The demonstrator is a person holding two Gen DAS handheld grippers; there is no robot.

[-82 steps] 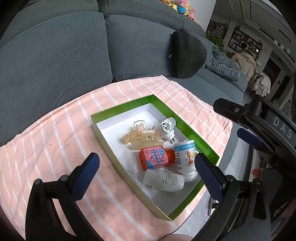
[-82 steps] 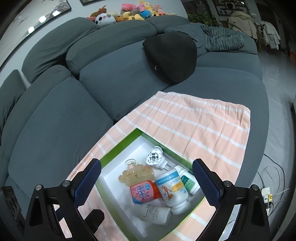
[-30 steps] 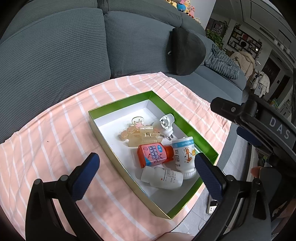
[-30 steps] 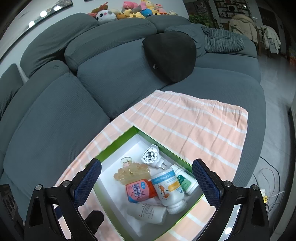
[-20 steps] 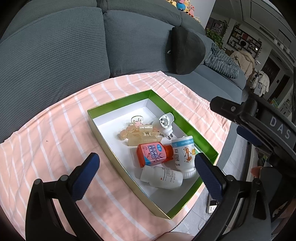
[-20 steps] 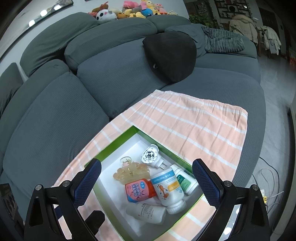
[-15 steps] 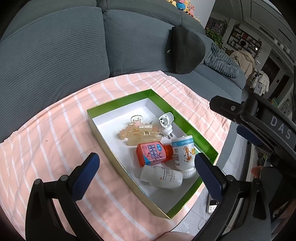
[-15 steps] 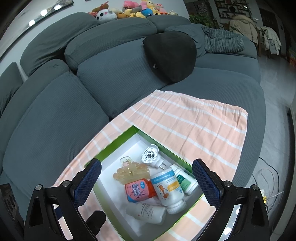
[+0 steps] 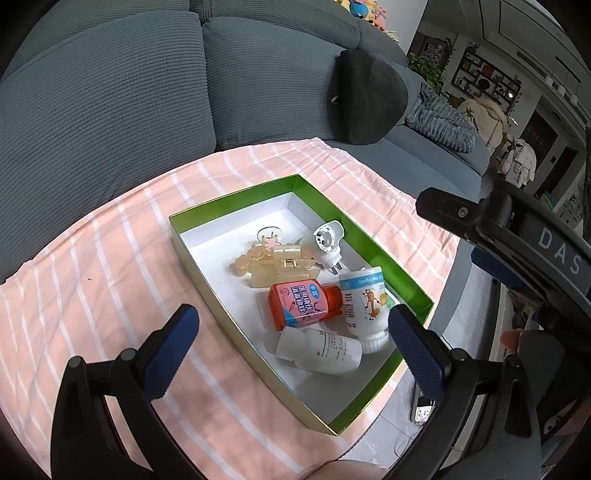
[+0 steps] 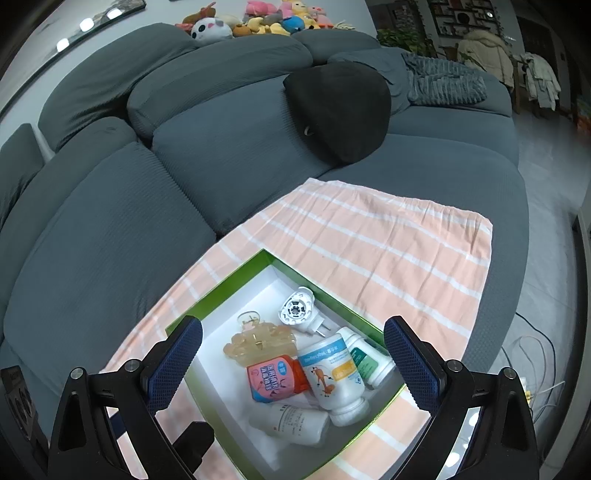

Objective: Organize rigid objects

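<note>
Ahead of the wide-spread left gripper (image 9: 291,339) and right gripper (image 10: 293,360) a green box (image 9: 236,201) is seen — holding an orange bottle (image 9: 301,301), white bottles (image 9: 364,302), a plug-in device (image 9: 327,242). Label print is seemingly Chinese — too small to be read; "DAS" is marked on the right gripper's body.

Ahead of the gripper, a grey sofa (image 10: 155,192) carries a pink striped cloth (image 10: 388,251). Further ahead, a black cushion (image 10: 340,107) leans against the backrest, with plush toys (image 10: 258,22) lined along its top.
</note>
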